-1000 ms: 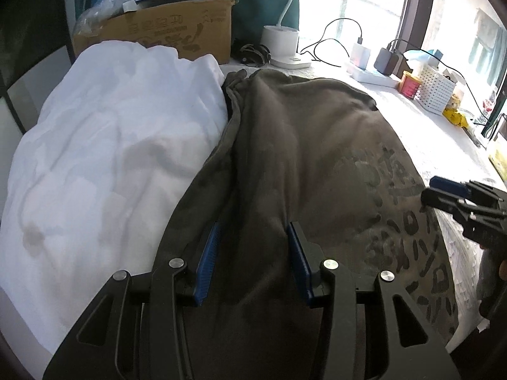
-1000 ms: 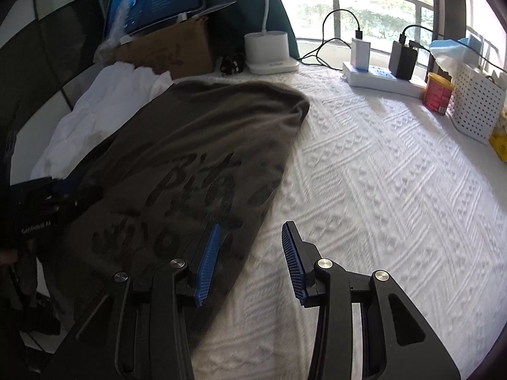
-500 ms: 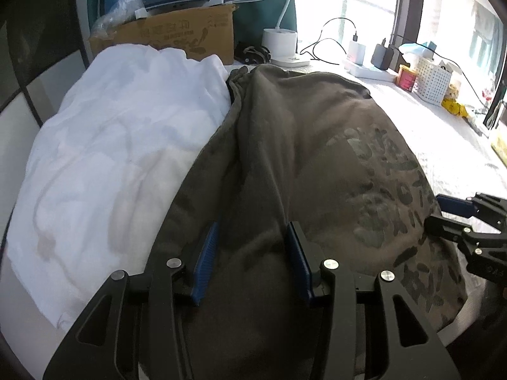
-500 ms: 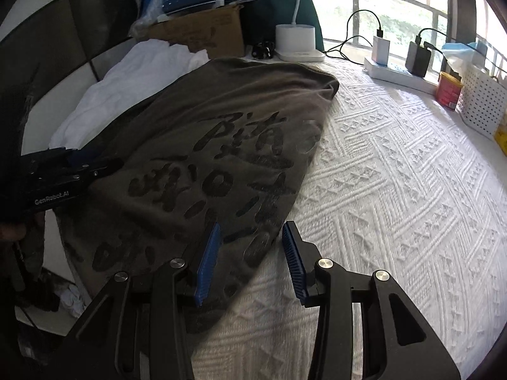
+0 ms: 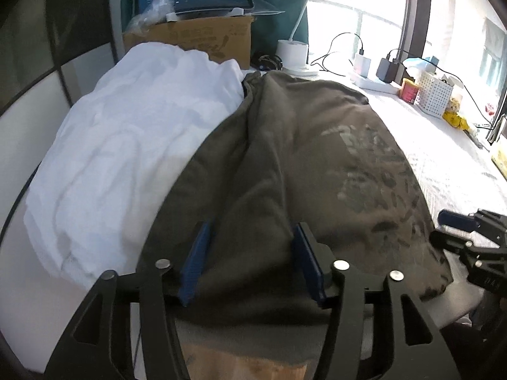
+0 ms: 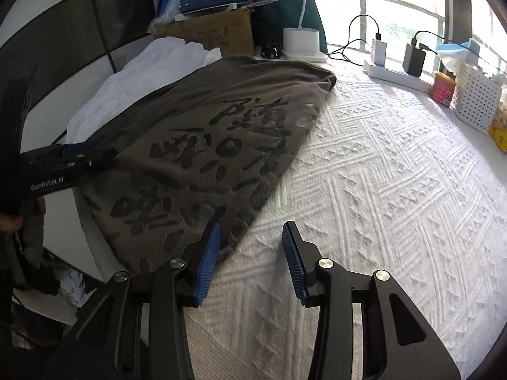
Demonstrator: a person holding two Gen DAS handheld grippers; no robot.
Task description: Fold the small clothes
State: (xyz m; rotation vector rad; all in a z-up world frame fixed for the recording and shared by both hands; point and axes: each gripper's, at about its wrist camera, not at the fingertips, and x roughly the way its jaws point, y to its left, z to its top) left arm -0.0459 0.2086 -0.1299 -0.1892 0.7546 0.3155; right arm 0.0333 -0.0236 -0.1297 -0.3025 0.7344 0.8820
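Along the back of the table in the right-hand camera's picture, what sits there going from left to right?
Cardboard box → white lamp base → white charger → dark charger → red tin → white perforated basket.

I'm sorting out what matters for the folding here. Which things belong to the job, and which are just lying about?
Job:
dark printed shirt
white garment
left gripper
right gripper

Lying about:
cardboard box
lamp base
power strip
white basket
red tin
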